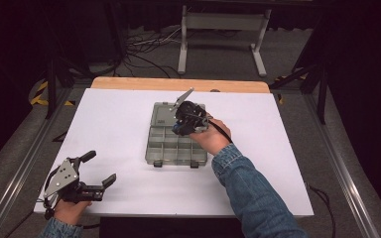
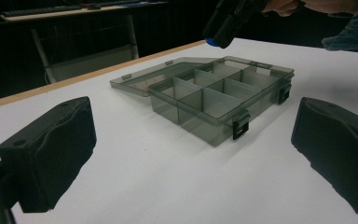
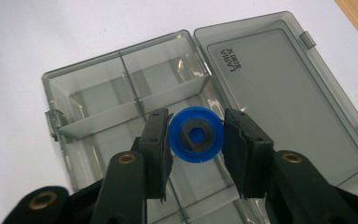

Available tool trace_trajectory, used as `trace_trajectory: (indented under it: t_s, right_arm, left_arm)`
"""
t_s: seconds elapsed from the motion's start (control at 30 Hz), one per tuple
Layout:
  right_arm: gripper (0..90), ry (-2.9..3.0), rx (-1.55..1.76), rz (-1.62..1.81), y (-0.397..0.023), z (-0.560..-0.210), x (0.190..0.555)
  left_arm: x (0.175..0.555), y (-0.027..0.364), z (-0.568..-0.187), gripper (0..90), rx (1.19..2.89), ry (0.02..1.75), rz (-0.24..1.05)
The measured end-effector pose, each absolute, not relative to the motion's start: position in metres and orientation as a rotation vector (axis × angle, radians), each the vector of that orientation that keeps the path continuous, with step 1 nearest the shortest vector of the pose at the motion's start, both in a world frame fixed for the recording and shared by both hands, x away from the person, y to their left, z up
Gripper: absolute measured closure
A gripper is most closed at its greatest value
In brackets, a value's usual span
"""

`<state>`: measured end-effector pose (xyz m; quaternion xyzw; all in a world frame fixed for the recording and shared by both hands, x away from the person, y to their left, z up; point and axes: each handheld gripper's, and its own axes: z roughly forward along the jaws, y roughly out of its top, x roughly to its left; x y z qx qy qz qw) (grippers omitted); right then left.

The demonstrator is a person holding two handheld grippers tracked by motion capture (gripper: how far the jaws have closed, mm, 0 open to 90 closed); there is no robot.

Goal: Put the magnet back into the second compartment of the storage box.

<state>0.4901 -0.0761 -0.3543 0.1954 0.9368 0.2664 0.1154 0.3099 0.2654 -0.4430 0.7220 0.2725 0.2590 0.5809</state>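
Observation:
A smoky grey compartment box lies open in the middle of the white table, with its lid flat behind it. My right gripper hovers over the box's rear compartments, shut on a blue round disc with a dark centre. The disc sits squeezed between my right gripper pads, above the dividers near the lid hinge. My left gripper rests at the table's front left, open and holding nothing. In the left gripper view, my left gripper faces the box, with my right gripper above it.
The white table top has a wooden strip along its far edge. Behind it stand a white metal frame and floor cables. Metal rails run along both sides.

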Motion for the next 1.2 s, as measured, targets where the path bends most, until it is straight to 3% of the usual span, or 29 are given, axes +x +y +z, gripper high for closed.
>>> trace_trajectory:
  t_s: [1.2]
  right_arm:
    - [62.2, 2.802, 0.577, 0.695, -0.054, -0.398, 0.512]
  left_arm:
    - [0.310, 0.266, -0.444, 0.6, 1.684, 0.640, 0.601]
